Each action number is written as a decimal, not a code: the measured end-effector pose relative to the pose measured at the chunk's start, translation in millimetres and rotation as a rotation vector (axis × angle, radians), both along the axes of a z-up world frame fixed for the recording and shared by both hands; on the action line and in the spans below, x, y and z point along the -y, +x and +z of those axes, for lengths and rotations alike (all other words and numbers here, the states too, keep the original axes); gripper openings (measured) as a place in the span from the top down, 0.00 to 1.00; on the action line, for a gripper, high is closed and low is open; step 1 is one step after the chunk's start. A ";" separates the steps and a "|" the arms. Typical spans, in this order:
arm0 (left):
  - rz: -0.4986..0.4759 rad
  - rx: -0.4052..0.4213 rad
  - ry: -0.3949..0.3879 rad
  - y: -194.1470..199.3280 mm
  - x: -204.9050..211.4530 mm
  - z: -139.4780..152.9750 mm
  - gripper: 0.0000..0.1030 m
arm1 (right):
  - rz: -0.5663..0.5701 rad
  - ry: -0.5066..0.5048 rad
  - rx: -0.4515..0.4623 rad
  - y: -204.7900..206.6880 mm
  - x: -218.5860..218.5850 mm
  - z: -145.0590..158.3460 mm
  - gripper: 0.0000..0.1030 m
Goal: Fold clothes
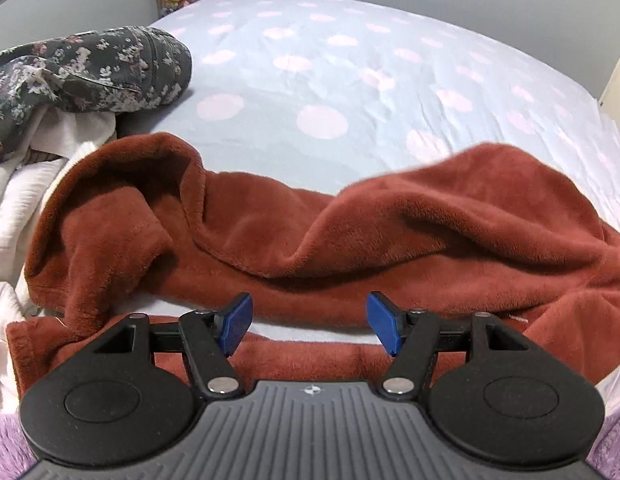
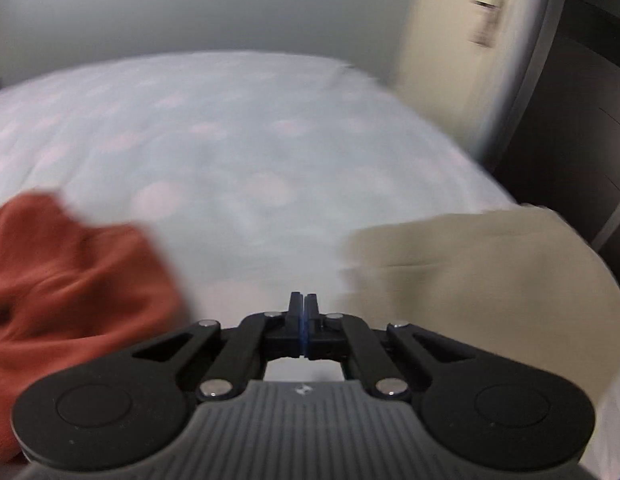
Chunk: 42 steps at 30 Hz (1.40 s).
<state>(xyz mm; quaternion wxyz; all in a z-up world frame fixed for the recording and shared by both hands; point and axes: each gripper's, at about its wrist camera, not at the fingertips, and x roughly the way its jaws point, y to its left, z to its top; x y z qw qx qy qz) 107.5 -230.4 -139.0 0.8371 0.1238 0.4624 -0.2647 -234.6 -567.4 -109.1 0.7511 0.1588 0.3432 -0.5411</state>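
— So, what are the grippers doing right now?

— Well, the left gripper [image 1: 310,322] is hanging over the near edge of the rust-red fleece garment [image 1: 350,232] with its blue pads [image 1: 236,322] standing wide apart and nothing between them. The right gripper [image 2: 304,320] is sitting with its jaws pressed flat together, empty; its view is smeared, so it is swinging across the bed.

— And the fleece itself?

— It is lying rumpled across the near side of the polka-dot bedsheet [image 1: 350,80], bunched in ridges, one end humped up. I am not seeing a single clean fold in it.

— Anything finished?

— To the right a beige piece [image 2: 490,280] is lying flat on the sheet and looking squared off, so I am guessing that one is done, though the blur is making it hard to say. On the left a heap is waiting: a dark floral garment [image 1: 102,68] on top of white cloth [image 1: 18,200], all unfolded.

— So, early days?

— I am judging it mostly ahead.
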 end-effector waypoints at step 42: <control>0.142 0.102 0.256 129.5 -96.3 -22.9 0.38 | 0.544 0.452 0.266 312.5 42.9 -89.3 0.84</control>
